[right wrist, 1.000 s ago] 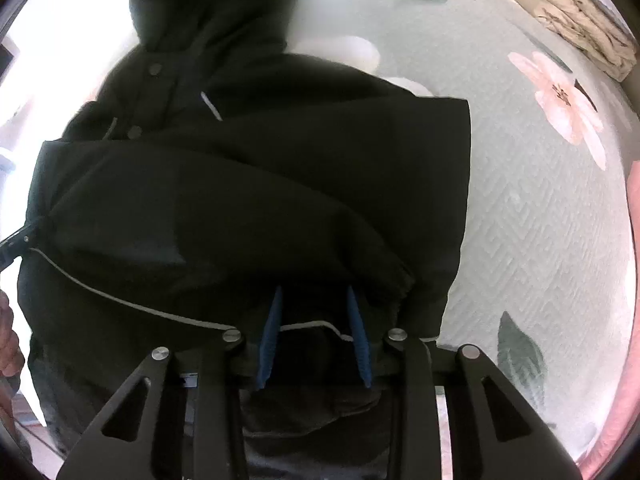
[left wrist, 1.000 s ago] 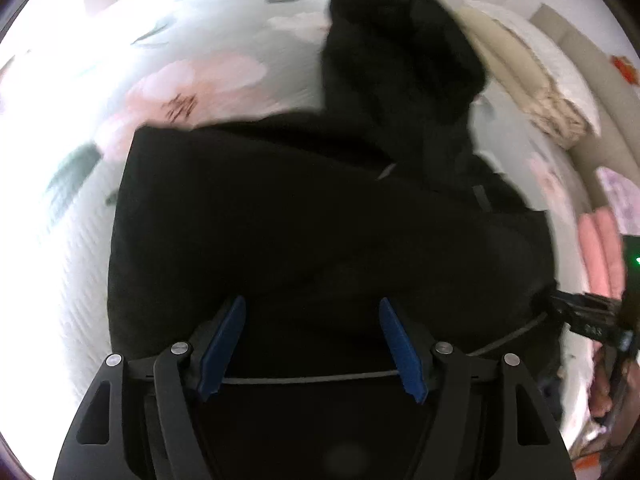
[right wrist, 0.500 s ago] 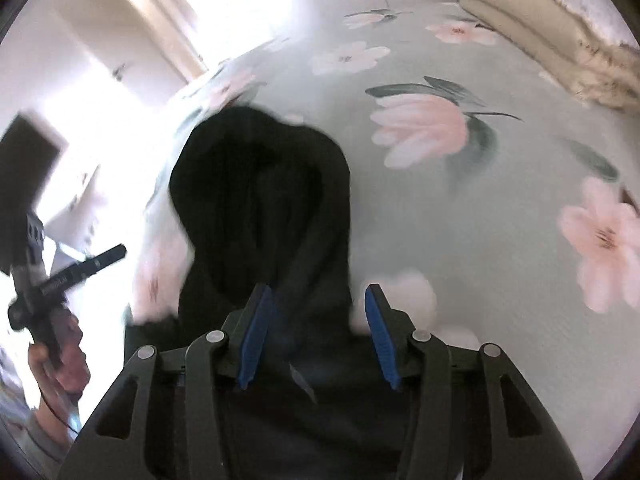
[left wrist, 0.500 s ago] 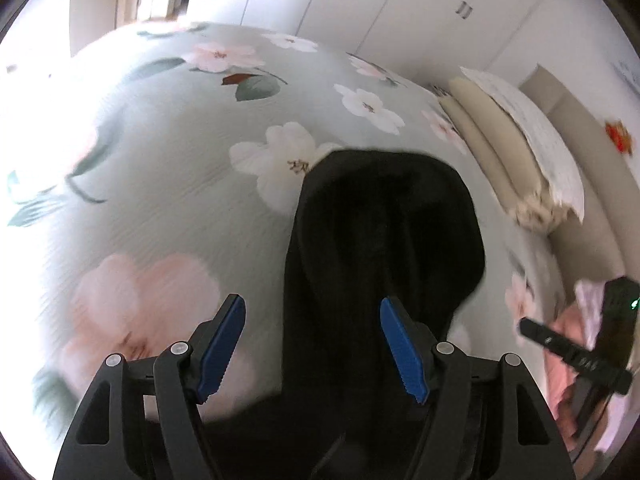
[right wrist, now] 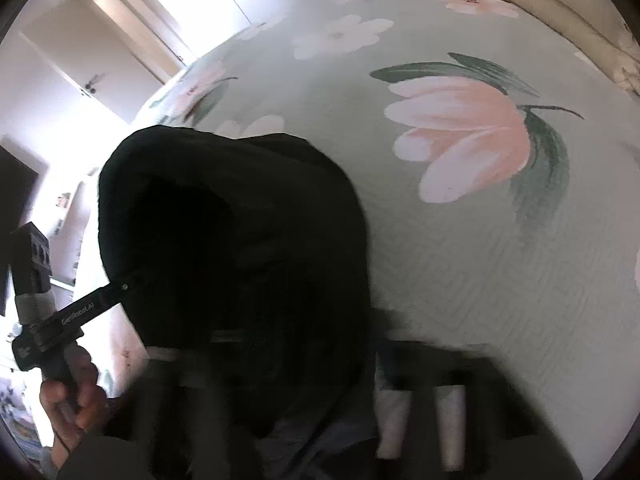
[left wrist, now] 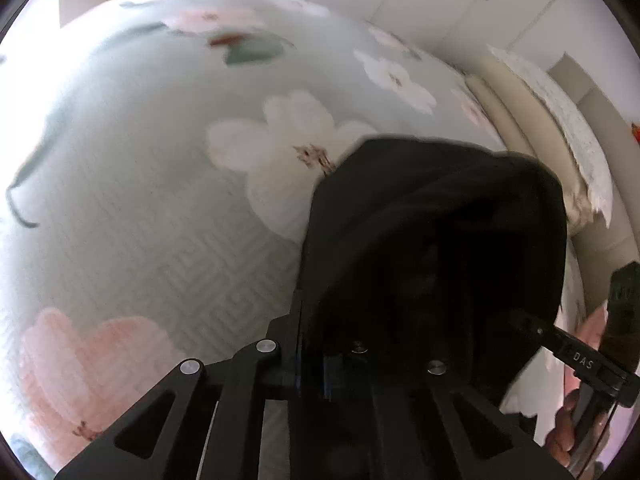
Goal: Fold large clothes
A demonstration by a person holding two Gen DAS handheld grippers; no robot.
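Note:
A black hooded jacket lies on the floral bed. Its hood [left wrist: 436,248] fills the right of the left wrist view and the left of the right wrist view [right wrist: 232,248]. My left gripper [left wrist: 312,376] is shut on the left edge of the hood, its blue pads hidden in the cloth. My right gripper [right wrist: 280,360] is blurred and buried in the black fabric at the hood's right side, so its jaws do not show. The other gripper's finger shows in the left wrist view [left wrist: 576,356] and in the right wrist view [right wrist: 84,308].
The pale green bedspread [left wrist: 160,216] with pink and white flowers spreads around the hood, also in the right wrist view [right wrist: 480,240]. Folded beige bedding [left wrist: 532,120] lies at the far right. White wardrobes [left wrist: 420,4] stand behind the bed.
Both grippers left the jacket's body and moved up to the hood. The left gripper went from open to shut on the hood's edge. The right view became blurred.

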